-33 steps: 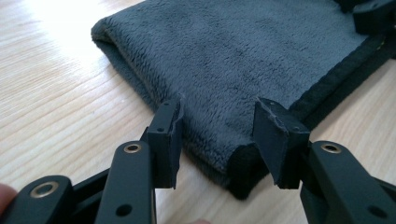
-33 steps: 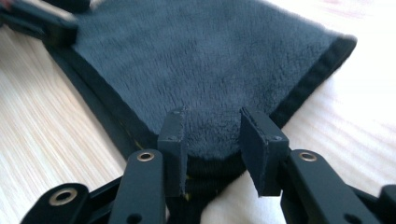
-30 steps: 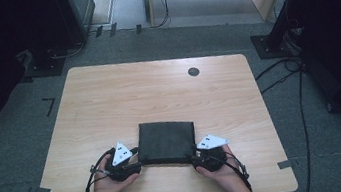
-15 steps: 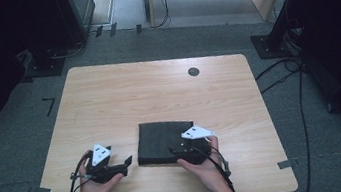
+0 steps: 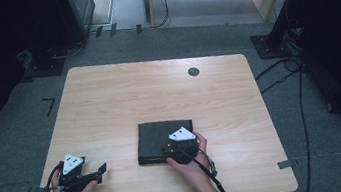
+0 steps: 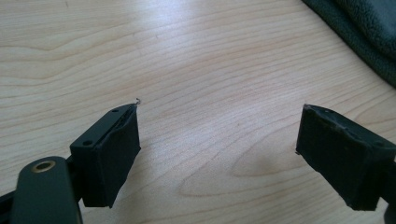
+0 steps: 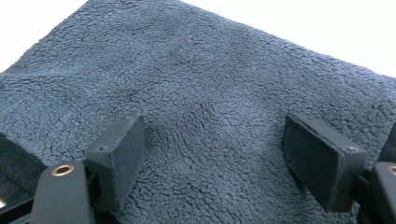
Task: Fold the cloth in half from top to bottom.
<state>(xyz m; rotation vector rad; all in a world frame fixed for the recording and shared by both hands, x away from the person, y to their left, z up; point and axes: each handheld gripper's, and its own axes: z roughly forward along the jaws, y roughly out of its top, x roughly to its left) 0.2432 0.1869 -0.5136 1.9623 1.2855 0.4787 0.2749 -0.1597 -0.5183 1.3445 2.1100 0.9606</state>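
Both grippers were in my hands at the near edge of the table (image 5: 108, 99). My left gripper (image 5: 99, 169) lay well to the left of the cloth (image 5: 157, 138), pointing toward it, its jaws standing wide with bare wood between them. In the left gripper view, both pads (image 6: 119, 154) hung over the wood grain, and a corner of the cloth (image 6: 369, 37) showed at the upper right, clear of the jaws. My right gripper (image 5: 166, 149) sat over the near right part of the cloth. In the right gripper view, its jaws stood apart above the fuzzy dark grey fabric (image 7: 210, 107), the pads (image 7: 128, 154) not pressing on it and no fold between them.

Both sets of jaws had just been opening, and nothing was between either pair. I judged that the cloth had been let go and now rested by itself, a tidy folded square near the front middle of the table.

Compared with a second earlier, when the two grippers flanked the near corners of the cloth, my left hand had slid away to the left and my right hand had moved leftward onto the cloth. The cloth itself looked squarer than before, narrower from side to side. A small dark round mark (image 5: 193, 71) near the far edge of the table stayed where it was.

I took the fold in hand to be finished, with perhaps a smoothing or another fold to follow.
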